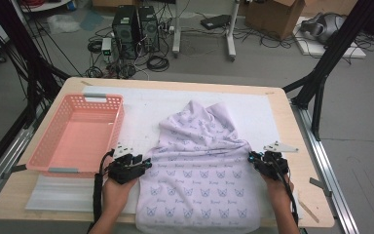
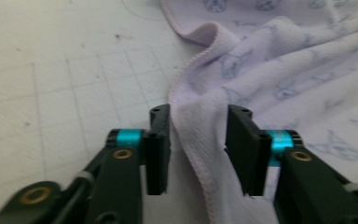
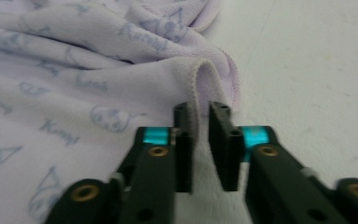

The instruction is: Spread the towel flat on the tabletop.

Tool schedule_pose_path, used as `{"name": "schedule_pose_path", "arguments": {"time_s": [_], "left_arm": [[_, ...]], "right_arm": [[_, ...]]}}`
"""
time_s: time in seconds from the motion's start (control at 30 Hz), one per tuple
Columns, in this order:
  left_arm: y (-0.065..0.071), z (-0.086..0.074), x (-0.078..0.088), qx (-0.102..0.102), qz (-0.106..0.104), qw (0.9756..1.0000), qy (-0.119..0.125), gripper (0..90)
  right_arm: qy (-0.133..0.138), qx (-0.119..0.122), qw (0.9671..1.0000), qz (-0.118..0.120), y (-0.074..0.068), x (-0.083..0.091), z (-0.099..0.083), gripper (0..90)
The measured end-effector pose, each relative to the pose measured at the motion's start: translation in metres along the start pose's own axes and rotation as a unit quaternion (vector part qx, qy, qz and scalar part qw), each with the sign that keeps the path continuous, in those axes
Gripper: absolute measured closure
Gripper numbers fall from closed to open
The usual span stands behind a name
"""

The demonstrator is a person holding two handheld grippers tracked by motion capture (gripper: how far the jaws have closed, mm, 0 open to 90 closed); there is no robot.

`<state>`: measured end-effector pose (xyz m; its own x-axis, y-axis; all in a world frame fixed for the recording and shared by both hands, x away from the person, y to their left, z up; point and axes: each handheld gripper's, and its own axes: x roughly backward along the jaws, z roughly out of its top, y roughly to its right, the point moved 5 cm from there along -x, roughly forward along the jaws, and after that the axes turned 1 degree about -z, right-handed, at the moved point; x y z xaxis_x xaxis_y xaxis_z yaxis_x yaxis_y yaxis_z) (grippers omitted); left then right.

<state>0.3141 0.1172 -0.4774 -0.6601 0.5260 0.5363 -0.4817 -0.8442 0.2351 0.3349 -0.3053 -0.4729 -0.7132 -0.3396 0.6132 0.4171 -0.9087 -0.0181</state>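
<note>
both grippers sit at the towel (image 1: 199, 170), left gripper (image 2: 198, 140) jaws apart around its hem, right gripper (image 3: 200, 140) jaws narrowly parted around a raised fold.

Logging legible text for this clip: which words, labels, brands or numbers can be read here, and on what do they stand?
Script word, repeated between the blue cat-face prints on the pale lilac printed cloth: looks like "Kuromi", too blurred to be sure.
Cardboard boxes on the floor behind the table: no marking legible.
Pink plastic lattice basket: no text.
Black computer towers on the floor: too small to read.
</note>
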Motion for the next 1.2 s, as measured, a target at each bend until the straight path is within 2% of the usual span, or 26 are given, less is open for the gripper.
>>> {"name": "schedule_pose_path", "arguments": {"time_s": [0.1, 0.2, 0.33, 0.47, 0.57, 0.63, 0.7, 0.73, 0.77, 0.8, 0.9, 1.03, 1.1, 1.13, 1.17, 1.2], "left_arm": [[0.006, -0.007, 0.006, -0.012, -0.011, 0.9998, -0.008, 51.9], [0.013, -0.014, 0.012, -0.026, -0.011, 0.9996, -0.008, 51.1], [0.014, -0.021, 0.020, -0.023, -0.010, 0.9996, -0.014, 49.6], [0.013, -0.031, 0.033, -0.014, -0.013, 0.9997, -0.016, 49.4], [0.016, -0.037, 0.040, -0.003, -0.027, 0.9995, -0.019, 51.8], [0.022, -0.041, 0.041, -0.013, -0.029, 0.9994, -0.016, 56.2], [0.025, -0.045, 0.042, -0.039, 0.000, 0.9992, -0.012, 72.4], [0.026, -0.046, 0.044, -0.030, -0.008, 0.9994, -0.016, 83.5], [0.026, -0.046, 0.045, -0.021, -0.007, 0.9996, -0.017, 87.6], [0.027, -0.048, 0.047, -0.019, -0.005, 0.9997, -0.018, 88.0], [0.027, -0.053, 0.056, -0.019, -0.001, 0.9997, -0.018, 88.4], [0.031, -0.063, 0.071, -0.013, -0.014, 0.9995, -0.023, 88.5], [0.035, -0.068, 0.077, -0.019, -0.023, 0.9993, -0.023, 88.3], [0.036, -0.068, 0.078, -0.027, -0.027, 0.9992, -0.014, 87.1], [0.036, -0.066, 0.077, -0.030, -0.025, 0.9992, -0.003, 78.3], [0.034, -0.063, 0.076, -0.030, -0.026, 0.9992, 0.007, 65.0]], "right_arm": [[0.013, -0.007, 0.9998, 0.010, -0.002, 0.015, -0.005, 66.1], [0.014, -0.004, 0.9996, 0.025, -0.008, 0.028, -0.017, 61.9], [0.003, 0.002, 0.9992, 0.041, -0.021, 0.038, -0.029, 55.3], [-0.010, 0.021, 0.9987, 0.044, -0.032, 0.046, -0.039, 54.2], [-0.026, 0.028, 0.9982, 0.046, -0.037, 0.048, -0.051, 59.2], [-0.022, 0.023, 0.9985, 0.044, -0.037, 0.051, -0.053, 66.9], [-0.022, 0.017, 0.9983, 0.051, -0.038, 0.054, -0.056, 85.1], [-0.021, 0.017, 0.9979, 0.059, -0.039, 0.056, -0.057, 87.1], [-0.020, 0.017, 0.9982, 0.054, -0.039, 0.058, -0.058, 87.8], [-0.022, 0.013, 0.9982, 0.055, -0.040, 0.060, -0.060, 88.2], [-0.022, 0.008, 0.9981, 0.057, -0.036, 0.068, -0.066, 88.5], [-0.027, 0.008, 0.9974, 0.066, -0.035, 0.083, -0.076, 88.5], [-0.034, 0.010, 0.9962, 0.079, -0.037, 0.090, -0.081, 88.4], [-0.035, 0.013, 0.9958, 0.083, -0.038, 0.092, -0.082, 86.9], [-0.028, 0.010, 0.9959, 0.086, -0.039, 0.094, -0.082, 82.0], [-0.024, 0.004, 0.9962, 0.083, -0.040, 0.094, -0.081, 72.3]]}}
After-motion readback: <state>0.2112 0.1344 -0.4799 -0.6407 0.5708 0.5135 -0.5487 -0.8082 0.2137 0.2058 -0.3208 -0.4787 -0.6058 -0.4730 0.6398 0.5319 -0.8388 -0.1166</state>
